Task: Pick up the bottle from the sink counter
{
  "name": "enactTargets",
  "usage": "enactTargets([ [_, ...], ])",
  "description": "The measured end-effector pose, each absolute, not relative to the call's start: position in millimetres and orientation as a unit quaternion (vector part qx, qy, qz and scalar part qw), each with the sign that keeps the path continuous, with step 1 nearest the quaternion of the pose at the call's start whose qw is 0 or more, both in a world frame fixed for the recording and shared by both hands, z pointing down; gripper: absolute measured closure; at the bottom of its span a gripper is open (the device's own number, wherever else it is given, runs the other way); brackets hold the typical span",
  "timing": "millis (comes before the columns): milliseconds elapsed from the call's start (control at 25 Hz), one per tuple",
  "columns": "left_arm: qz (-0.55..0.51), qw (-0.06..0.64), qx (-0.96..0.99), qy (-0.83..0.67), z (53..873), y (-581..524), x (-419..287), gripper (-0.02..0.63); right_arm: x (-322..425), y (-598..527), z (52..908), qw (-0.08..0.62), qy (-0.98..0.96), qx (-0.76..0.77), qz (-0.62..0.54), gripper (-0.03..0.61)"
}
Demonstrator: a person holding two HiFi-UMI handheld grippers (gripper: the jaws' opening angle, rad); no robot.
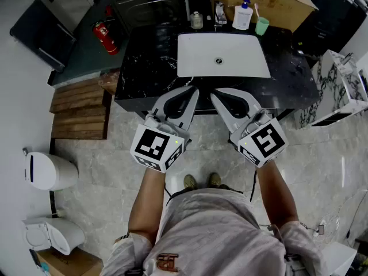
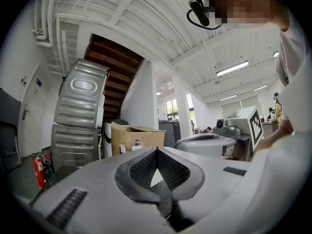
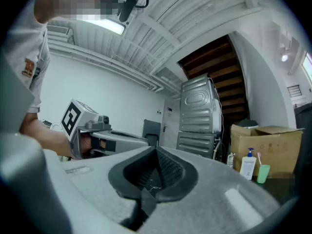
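A white pump bottle [image 1: 242,16] with a blue top stands at the back of the black sink counter [image 1: 146,68], beside a green cup [image 1: 262,25] holding a toothbrush. A small clear bottle [image 1: 196,20] stands to its left. Both grippers hover side by side over the counter's front edge, well short of the bottles. My left gripper [image 1: 192,89] is shut, empty, its jaws meeting at the tip [image 2: 156,150]. My right gripper [image 1: 214,94] is likewise shut with nothing in it [image 3: 157,150]. The pump bottle [image 3: 248,164] shows far off to the right in the right gripper view.
A white basin [image 1: 221,55] is set in the counter's middle, with a cardboard box [image 1: 267,2] behind it. A red fire extinguisher [image 1: 106,37] and wooden steps [image 1: 77,108] lie to the left. A white bin [image 1: 49,171] stands on the tiled floor.
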State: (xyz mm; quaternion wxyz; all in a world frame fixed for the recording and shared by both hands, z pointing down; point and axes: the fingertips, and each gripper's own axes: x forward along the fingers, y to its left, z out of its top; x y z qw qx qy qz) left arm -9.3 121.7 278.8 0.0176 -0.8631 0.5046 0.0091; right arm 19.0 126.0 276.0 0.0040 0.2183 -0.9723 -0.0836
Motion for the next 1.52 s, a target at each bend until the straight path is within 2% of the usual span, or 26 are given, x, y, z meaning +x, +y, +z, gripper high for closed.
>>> enactTargets([
  [1120, -0.002, 0.031, -0.838, 0.544, 273, 67, 25, 0.614, 76, 72, 273, -0.018, -0.978, 0.193, -0.078, 0.577],
  [1520, -0.001, 0.041, -0.835, 0.549, 267, 23, 9, 0.614, 70, 35, 278, -0.011, -0.977, 0.197, -0.084, 0.577],
])
